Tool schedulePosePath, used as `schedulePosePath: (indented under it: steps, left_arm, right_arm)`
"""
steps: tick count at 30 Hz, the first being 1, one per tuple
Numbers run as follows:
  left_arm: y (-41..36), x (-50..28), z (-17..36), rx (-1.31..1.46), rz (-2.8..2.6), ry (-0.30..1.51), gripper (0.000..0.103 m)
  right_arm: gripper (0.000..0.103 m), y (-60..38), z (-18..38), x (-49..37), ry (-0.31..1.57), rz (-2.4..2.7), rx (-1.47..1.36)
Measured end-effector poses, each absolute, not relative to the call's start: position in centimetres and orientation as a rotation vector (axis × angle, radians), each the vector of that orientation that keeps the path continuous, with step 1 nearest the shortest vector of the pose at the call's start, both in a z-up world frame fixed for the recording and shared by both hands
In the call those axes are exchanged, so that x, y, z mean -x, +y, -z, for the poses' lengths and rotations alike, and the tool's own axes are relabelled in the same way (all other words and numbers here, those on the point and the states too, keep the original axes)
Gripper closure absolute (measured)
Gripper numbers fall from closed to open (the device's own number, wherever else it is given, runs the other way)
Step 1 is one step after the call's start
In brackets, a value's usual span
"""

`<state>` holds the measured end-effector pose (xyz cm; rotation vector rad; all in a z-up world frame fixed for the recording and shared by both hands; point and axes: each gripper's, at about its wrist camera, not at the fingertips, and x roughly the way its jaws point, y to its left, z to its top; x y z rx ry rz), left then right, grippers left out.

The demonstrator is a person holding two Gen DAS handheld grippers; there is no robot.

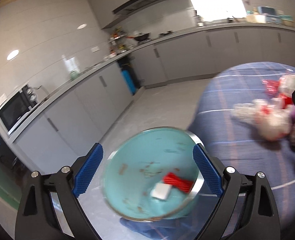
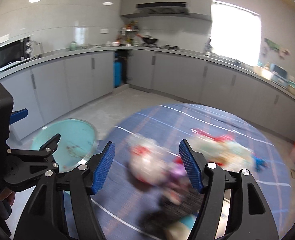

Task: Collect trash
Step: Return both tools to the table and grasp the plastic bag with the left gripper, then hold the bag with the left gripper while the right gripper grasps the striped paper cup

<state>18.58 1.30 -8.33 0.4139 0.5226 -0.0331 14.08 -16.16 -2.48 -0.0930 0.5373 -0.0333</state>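
Observation:
A light blue trash bin [image 1: 147,166] with a metal rim stands beside the round table; it also shows in the right wrist view [image 2: 71,138]. A red wrapper [image 1: 177,182] and a white scrap [image 1: 161,192] lie inside it. My left gripper [image 1: 147,172] is open over the bin's mouth, its blue pads wide apart and empty. My right gripper [image 2: 146,167] is open above blurred crumpled white-and-red wrappers [image 2: 147,164] on the table, holding nothing. More wrappers [image 2: 219,150] lie farther right. The pile shows in the left wrist view [image 1: 267,118].
The round table has a blue plaid cloth [image 2: 207,120]. Grey kitchen cabinets [image 2: 77,76] and a counter run along the walls, with a microwave [image 2: 9,55] at left. A blue water canister [image 2: 117,75] stands in the corner. Grey floor [image 2: 111,108] lies beyond the table.

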Motion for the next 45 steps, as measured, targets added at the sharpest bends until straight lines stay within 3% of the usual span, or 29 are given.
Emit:
schedulePosePath:
  steps: [11,23,24,26,27,29,30,32,37,45]
  left_arm:
    - [-7.8,-16.7,8.0,-0.467,0.195,0.479,0.013]
    - [-13.1,-20.0,9.8,-0.481,0.29,0.535,0.013]
    - [-13.2,-20.4,10.1,-0.474,0.304,0.557,0.016]
    - [-13.3,-21.1,10.9,-0.455,0.342,0.615,0.038]
    - [-13.3,-21.3,11.3,-0.445,0.367,0.642,0.04]
    - [-13.3,-21.4,11.9,-0.421,0.41,0.677,0.061]
    - [-13.3,-21.4,12.0,-0.419,0.418,0.681,0.062]
    - [-13.4,-21.3,12.0,-0.428,0.438,0.679,0.078]
    - [-12.8,-20.6,11.5,-0.444,0.443,0.657,0.088]
    - [-11.7,-16.8,8.9,-0.473,0.402,0.543,0.089]
  right_arm:
    - [0.035,-25.1,4.4,-8.7,0.571,0.238,0.024]
    - [0.032,-29.1,6.4,-7.4,0.594,0.291,-0.04]
    - [0.032,-29.3,6.6,-7.3,0.598,0.29,-0.042]
    - [0.032,-29.4,6.8,-7.4,0.605,0.287,-0.05]
    - [0.032,-29.5,6.9,-7.4,0.607,0.284,-0.055]
    - [0.029,-29.6,7.0,-7.4,0.603,0.284,-0.061]
    - [0.029,-29.6,7.0,-7.4,0.603,0.283,-0.063]
    - [0.029,-29.6,7.1,-7.4,0.604,0.282,-0.067]
    - [0.029,-29.0,7.1,-7.3,0.611,0.279,-0.061]
    - [0.029,-27.5,6.4,-6.8,0.601,0.242,-0.048]
